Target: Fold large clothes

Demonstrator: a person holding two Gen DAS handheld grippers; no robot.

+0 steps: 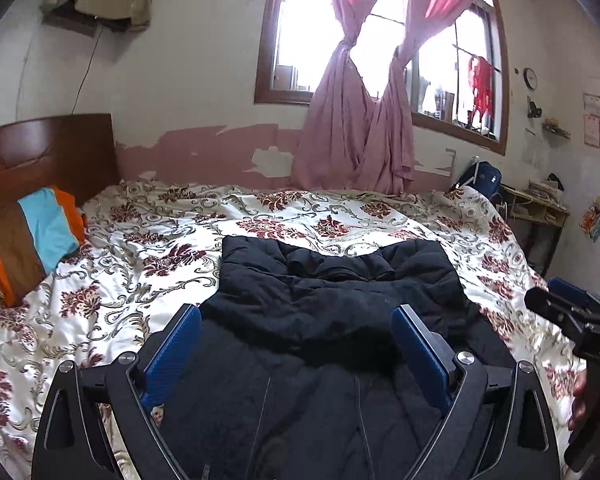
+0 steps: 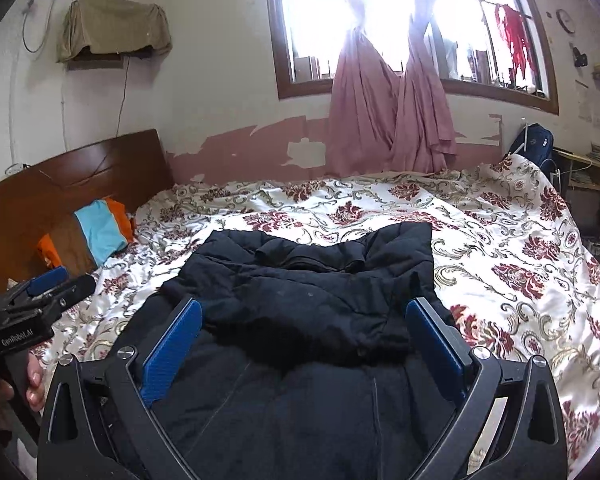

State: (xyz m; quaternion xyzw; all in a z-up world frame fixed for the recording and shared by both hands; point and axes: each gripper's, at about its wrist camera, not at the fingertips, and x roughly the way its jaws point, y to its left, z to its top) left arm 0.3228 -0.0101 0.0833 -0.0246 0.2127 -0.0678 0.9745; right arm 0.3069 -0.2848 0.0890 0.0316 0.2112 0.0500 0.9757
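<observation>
1. black padded jacket [image 1: 332,300] lies on the bed [image 1: 140,264], near the front edge, collar end toward the window [image 1: 380,32]. the top part looks partly folded back over the body; the lower part runs under both cameras.
2. left gripper [image 1: 296,352]: blue fingers [image 1: 180,344] spread wide, hovering over the jacket's middle. nothing between them, no pinch. it also shows in the right wrist view at the left edge [image 2: 60,280], held in a hand [image 2: 32,380], above the bedspread beside the jacket.
3. right gripper [image 2: 304,344]: spread wide too, blue pads [image 2: 436,340] either side of the jacket's folded part, not pinching anything. in the left wrist view it sits at the right edge [image 1: 556,296], with the holding hand [image 1: 580,400] below it.
4. whether either gripper touches the fabric: cannot tell from these angles.
5. bedspread is white with dark red floral print, rumpled. striped orange/brown/blue pillow [image 1: 32,236] sits at the wooden headboard [image 1: 48,152], well apart from the jacket.
6. background: pink curtains [image 1: 356,128] knotted at the window, peeling pink paint below, blue backpack [image 1: 480,178] past the bed's far corner.
</observation>
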